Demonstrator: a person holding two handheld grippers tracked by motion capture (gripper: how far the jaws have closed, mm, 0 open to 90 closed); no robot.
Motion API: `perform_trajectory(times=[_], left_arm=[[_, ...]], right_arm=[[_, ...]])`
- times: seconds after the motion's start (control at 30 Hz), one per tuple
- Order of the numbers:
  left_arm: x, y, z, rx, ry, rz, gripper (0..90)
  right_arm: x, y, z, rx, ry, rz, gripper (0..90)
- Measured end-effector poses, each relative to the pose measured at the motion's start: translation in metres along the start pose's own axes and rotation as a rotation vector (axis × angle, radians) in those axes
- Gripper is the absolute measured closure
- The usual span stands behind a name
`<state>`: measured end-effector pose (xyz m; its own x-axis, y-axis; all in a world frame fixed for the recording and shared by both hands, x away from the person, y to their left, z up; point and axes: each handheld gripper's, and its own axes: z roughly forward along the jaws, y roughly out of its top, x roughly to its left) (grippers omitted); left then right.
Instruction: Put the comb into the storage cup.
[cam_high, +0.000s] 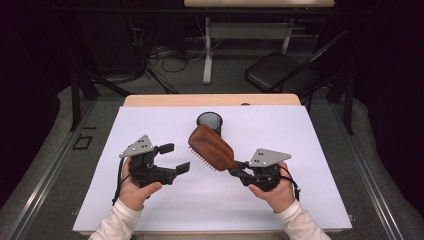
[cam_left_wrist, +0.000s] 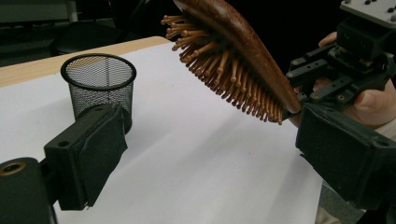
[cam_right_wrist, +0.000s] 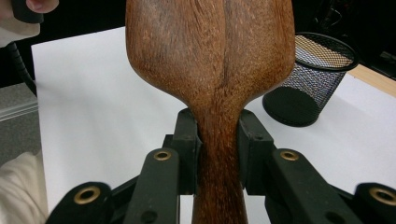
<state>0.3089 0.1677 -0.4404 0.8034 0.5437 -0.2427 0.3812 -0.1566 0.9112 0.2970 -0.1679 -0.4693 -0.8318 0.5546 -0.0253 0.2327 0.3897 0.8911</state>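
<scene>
1. White sheet (cam_high: 150, 200) covers the table, bare except for a black mesh cup (cam_high: 209, 121) near its far edge.
2. Right gripper (cam_high: 239, 169) pinches the wooden hairbrush (cam_high: 212, 147) by its handle, raised above the sheet, bristles facing down-left.
3. Left gripper (cam_high: 172, 158) hangs spread and empty beside it.
4. Likely step: carrying the brush to the cup; next, tilt it handle-down over the rim.
5. Open sheet all around leaves plenty of room.
</scene>
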Motion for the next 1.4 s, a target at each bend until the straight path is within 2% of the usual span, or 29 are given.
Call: perform_trajectory(times=[0.27, 0.37, 0.57, 0.7, 0.83, 1.03, 1.17, 1.4], left_arm=[[0.003, 0.008, 0.007, 0.003, -0.017, -0.036, 8.3], [0.004, 0.010, 0.011, 0.013, -0.025, -0.061, 8.3], [0.006, 0.016, 0.017, 0.026, -0.028, -0.086, 8.3], [0.008, 0.022, 0.020, 0.024, -0.038, -0.114, 8.3], [0.009, 0.029, 0.022, 0.014, -0.061, -0.152, 8.3], [0.011, 0.038, 0.027, 0.026, -0.091, -0.208, 8.3], [0.013, 0.043, 0.031, 0.048, -0.090, -0.245, 8.3], [0.014, 0.053, 0.036, 0.064, -0.071, -0.275, 8.3]], right_arm=[[0.001, -0.001, 0.003, -0.025, -0.038, 0.007, 72.3], [0.001, -0.001, 0.003, -0.037, -0.059, 0.016, 72.3], [0.000, -0.002, 0.002, -0.058, -0.105, 0.028, 72.3], [0.000, -0.004, 0.003, -0.058, -0.141, 0.021, 72.3], [0.000, -0.006, 0.004, -0.058, -0.148, 0.014, 72.3], [0.001, -0.006, 0.006, -0.055, -0.156, 0.008, 72.3], [0.002, -0.007, 0.007, -0.055, -0.162, 0.000, 72.3], [0.003, -0.007, 0.008, -0.055, -0.167, -0.007, 72.3]])
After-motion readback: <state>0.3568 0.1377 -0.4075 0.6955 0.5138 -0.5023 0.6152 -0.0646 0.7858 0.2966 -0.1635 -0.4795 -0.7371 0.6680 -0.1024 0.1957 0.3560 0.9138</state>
